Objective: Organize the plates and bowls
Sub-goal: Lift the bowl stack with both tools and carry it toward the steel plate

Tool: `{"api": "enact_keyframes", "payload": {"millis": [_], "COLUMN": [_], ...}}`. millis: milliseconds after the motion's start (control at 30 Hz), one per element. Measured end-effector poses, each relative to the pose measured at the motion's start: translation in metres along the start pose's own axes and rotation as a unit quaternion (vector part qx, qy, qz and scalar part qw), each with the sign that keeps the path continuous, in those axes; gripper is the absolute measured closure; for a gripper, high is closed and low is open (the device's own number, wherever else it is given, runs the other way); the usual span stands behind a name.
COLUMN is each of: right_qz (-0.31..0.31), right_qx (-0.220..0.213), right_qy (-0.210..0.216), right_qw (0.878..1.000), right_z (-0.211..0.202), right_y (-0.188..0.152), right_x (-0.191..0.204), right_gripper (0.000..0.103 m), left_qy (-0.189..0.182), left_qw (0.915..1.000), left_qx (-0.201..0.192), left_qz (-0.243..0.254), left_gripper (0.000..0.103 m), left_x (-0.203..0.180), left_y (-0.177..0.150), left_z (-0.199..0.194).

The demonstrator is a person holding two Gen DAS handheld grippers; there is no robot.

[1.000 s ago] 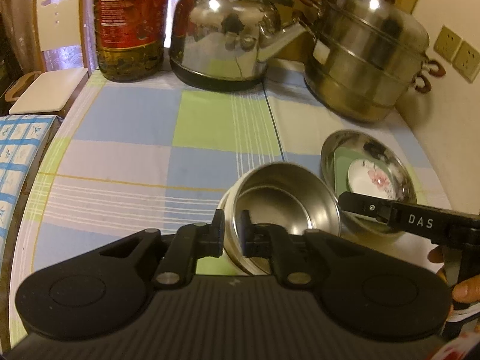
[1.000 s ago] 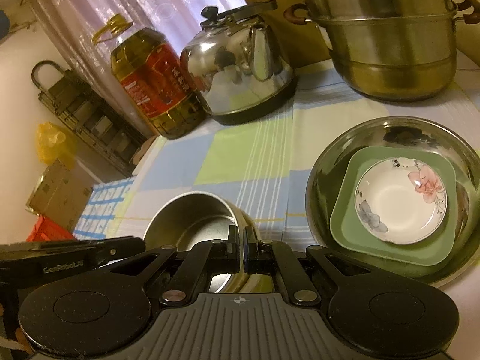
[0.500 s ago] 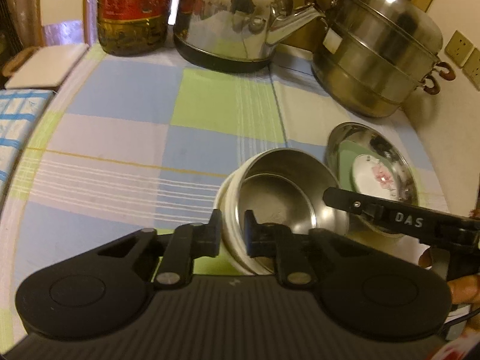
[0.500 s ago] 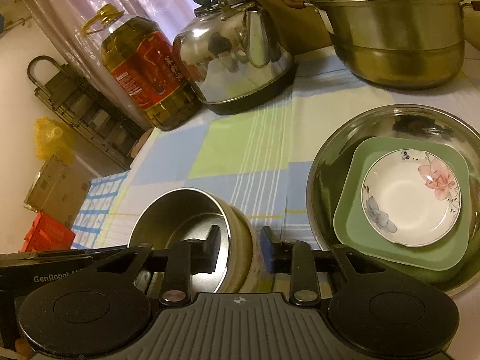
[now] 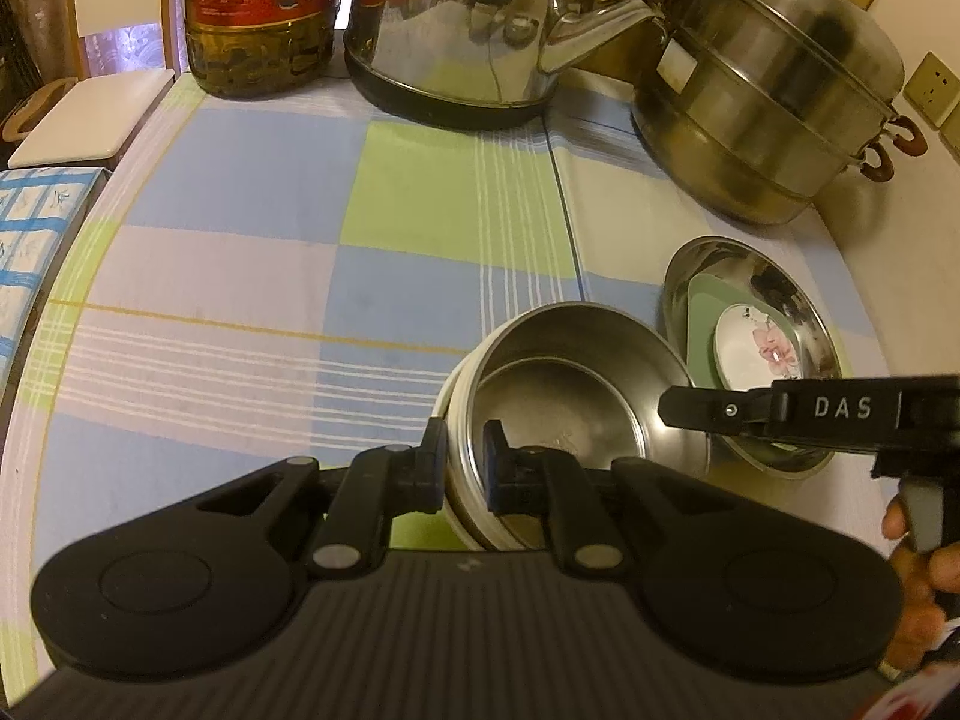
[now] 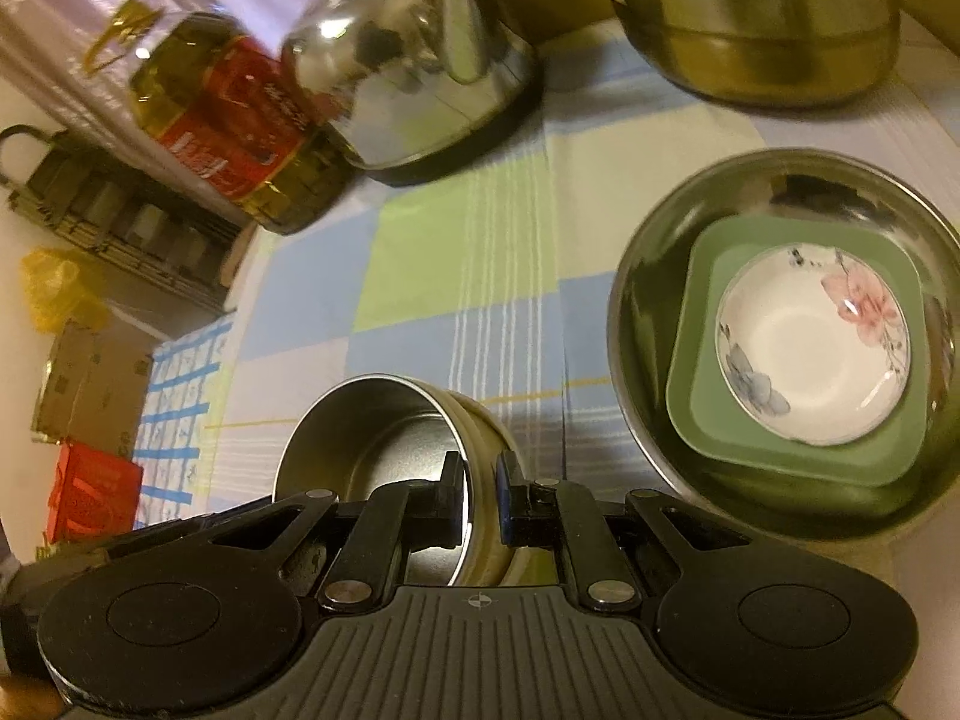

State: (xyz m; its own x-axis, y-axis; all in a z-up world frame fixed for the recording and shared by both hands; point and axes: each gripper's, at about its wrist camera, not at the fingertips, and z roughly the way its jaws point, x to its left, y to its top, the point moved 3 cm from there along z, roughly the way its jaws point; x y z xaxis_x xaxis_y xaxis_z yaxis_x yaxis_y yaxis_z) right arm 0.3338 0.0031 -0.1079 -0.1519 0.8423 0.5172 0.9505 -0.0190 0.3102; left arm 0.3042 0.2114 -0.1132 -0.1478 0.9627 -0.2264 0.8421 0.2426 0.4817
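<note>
Jaws of the left gripper [image 5: 463, 459] pinch the near rim of the steel bowl [image 5: 576, 396]; the right gripper [image 6: 480, 495] jaws are closing over its opposite rim, seemingly gripping. The basin [image 6: 654, 276], right of frame, holds the green plate [image 6: 702, 420] and floral dish [image 6: 810, 354], nearer the right hand.

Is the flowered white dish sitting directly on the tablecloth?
No, the flowered white dish rests inside the green square plate, within the steel basin.

A round table under a checked blue, green and white cloth [image 5: 420, 192] carries a shiny steel kettle [image 5: 468, 30]. Left of the kettle stands an oil bottle [image 5: 258, 12], right a tiered steel steamer pot [image 5: 774, 102]. Nearer, a wide steel basin [image 6: 786, 336] rests; the steel bowl [image 5: 564, 402] beside it seems tilted.
</note>
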Motion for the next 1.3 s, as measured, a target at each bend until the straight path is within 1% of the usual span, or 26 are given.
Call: {"api": "enact_keyframes", "payload": {"millis": [67,167,300,433,467,533,567,600,767,900,933,1000,1033,1067,1100,1300], "right_qz": [0.014,0.024,0.019,0.001,-0.006,-0.028,-0.036,-0.040,-0.043,-0.024,-0.020,-0.012,-0.005,-0.003,-0.002,-0.014], "right_qx": [0.011,0.016,0.013,0.009,0.004,-0.012,-0.016,-0.020,-0.012,-0.011,-0.013,-0.014,-0.013,-0.012,-0.013,-0.009], "right_qy": [-0.003,-0.003,-0.005,-0.009,-0.013,-0.031,-0.037,-0.040,-0.049,-0.043,-0.041,-0.034,-0.027,-0.023,-0.022,-0.039], "right_qw": [1.000,1.000,1.000,1.000,1.000,0.999,0.999,0.998,0.998,0.999,0.999,0.999,1.000,1.000,1.000,0.999], "right_z": [0.001,0.001,0.001,0.000,0.000,-0.005,-0.006,-0.007,0.005,0.014,0.015,0.018,0.018,0.019,0.019,0.020], "right_y": [0.003,0.005,0.004,0.003,0.002,-0.001,-0.002,-0.004,-0.013,-0.016,-0.017,-0.018,-0.018,-0.017,-0.017,-0.016], "right_x": [-0.002,-0.004,-0.003,0.000,0.002,0.005,0.006,0.007,0.004,-0.002,-0.003,-0.006,-0.007,-0.007,-0.006,0.000], "right_gripper": [0.092,0.092,0.092,0.092,0.090,0.074,0.060,0.054,0.054,0.055,0.056,0.068,0.071,0.075,0.077,0.079], "left_qy": [0.001,0.002,0.002,0.005,0.007,0.012,0.013,0.013,0.013,0.016,0.015,0.010,0.007,0.007,0.008,0.015], "left_qw": [1.0000,1.0000,1.0000,1.0000,1.0000,0.9999,0.9999,0.9999,0.9998,0.9997,0.9997,0.9998,0.9998,0.9998,0.9998,0.9998], "left_qx": [0.001,0.000,0.000,0.006,0.005,0.004,0.004,0.004,0.012,0.015,0.015,0.017,0.016,0.016,0.015,0.012], "left_qz": [0.002,0.007,0.007,-0.002,-0.001,-0.001,-0.002,-0.002,-0.007,-0.007,-0.008,-0.009,-0.010,-0.009,-0.007,0.005], "left_gripper": [0.093,0.093,0.093,0.091,0.089,0.082,0.078,0.078,0.077,0.077,0.077,0.077,0.078,0.078,0.078,0.078], "left_x": [-0.001,-0.001,-0.002,-0.001,-0.001,0.000,0.000,0.000,0.000,0.001,0.001,0.001,0.001,0.001,0.000,-0.003], "left_y": [0.001,0.002,0.001,0.001,0.001,0.001,0.001,0.001,0.001,-0.001,-0.002,-0.002,-0.002,-0.002,-0.002,-0.003], "left_z": [0.000,0.001,0.001,0.002,0.002,0.002,0.002,0.003,0.010,0.016,0.016,0.018,0.019,0.019,0.020,0.022]}}
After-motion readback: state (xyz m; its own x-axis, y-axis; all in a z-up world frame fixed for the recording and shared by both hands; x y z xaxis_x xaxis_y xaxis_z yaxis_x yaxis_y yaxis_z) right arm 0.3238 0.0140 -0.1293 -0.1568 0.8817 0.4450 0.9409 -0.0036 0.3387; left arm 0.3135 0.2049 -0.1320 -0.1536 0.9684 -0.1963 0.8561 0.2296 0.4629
